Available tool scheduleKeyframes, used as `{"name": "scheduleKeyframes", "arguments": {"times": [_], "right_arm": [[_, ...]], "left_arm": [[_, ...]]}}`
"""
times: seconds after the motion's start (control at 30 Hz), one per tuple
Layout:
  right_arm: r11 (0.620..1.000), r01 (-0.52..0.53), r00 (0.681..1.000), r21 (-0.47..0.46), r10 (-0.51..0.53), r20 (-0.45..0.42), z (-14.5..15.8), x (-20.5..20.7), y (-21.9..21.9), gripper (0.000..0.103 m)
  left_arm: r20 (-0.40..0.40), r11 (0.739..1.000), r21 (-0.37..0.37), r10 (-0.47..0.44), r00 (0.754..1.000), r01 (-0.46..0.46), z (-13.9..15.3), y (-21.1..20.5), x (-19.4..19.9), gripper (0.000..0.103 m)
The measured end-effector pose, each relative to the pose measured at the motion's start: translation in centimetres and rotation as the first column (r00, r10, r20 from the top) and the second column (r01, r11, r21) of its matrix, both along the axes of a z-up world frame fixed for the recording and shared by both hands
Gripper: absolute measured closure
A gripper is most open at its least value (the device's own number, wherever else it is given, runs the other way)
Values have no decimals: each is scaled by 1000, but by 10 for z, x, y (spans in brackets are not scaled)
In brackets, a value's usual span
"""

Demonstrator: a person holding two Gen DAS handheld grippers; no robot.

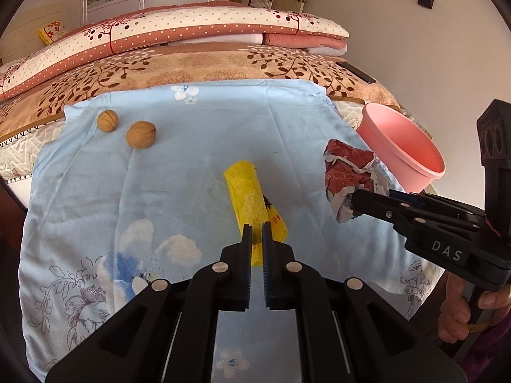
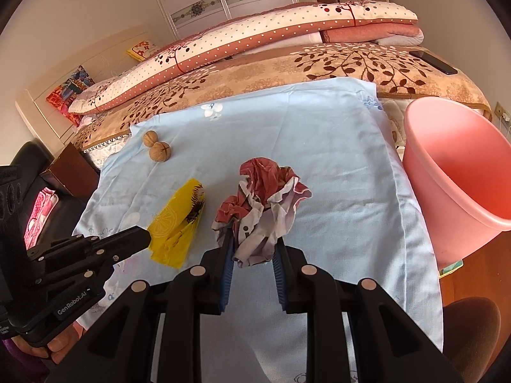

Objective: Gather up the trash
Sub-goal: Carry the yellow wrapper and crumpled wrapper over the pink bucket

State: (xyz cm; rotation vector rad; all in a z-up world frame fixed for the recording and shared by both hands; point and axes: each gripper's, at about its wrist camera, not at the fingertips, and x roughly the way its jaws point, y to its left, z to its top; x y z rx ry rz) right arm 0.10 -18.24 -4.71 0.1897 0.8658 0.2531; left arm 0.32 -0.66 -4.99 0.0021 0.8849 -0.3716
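A: The pink bin [image 2: 460, 172] is waiting just past the blue cloth [image 2: 335, 159] on the bed.
B: The right hand-held gripper [image 2: 250, 255] is squeezing the crumpled paper [image 2: 262, 207]. It could be slipping out before the bin.
A: The left hand-held gripper [image 1: 257, 236] is pinching the yellow bag's [image 1: 247, 191] corner. Thin plastic could be sliding free.

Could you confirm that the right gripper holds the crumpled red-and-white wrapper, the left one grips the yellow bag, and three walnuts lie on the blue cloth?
Not quite: two walnuts lie on the blue cloth, not three, as the right wrist view shows. The right gripper does hold the crumpled red-and-white wrapper, and the left gripper grips the yellow bag.
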Motion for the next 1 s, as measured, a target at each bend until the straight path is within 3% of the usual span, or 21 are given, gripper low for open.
{"name": "scheduleKeyframes", "arguments": {"times": [0.3, 0.37, 0.43, 0.47, 0.9, 0.97, 1.0], "right_arm": [[1000, -1, 1000, 13, 1, 2, 1, -7, -6, 81], [1000, 0, 1000, 17, 0, -3, 0, -7, -8, 81], [1000, 0, 1000, 21, 0, -4, -1, -8, -9, 81], [1000, -1, 1000, 21, 1, -4, -1, -9, -9, 81], [999, -7, 1000, 35, 7, 8, 0, -14, -13, 81], [999, -8, 1000, 35, 8, 10, 1, -14, -13, 81], [999, -8, 1000, 34, 7, 11, 1, -14, -13, 81]], "left_arm": [[-49, 999, 36, 1, 999, 0, -13, -8, 3, 97], [-58, 999, 35, 1, 998, 1, -15, -9, 3, 90], [-65, 999, 33, 1, 998, 1, -17, -9, 3, 75], [-66, 1000, 30, 2, 998, 0, -17, -9, 3, 75], [-52, 997, 55, 52, 997, -49, -18, -10, 3, 75], [-41, 997, 58, 50, 998, -48, -17, -11, 2, 80], [-39, 997, 58, 47, 998, -45, -17, -12, 2, 89]]}}
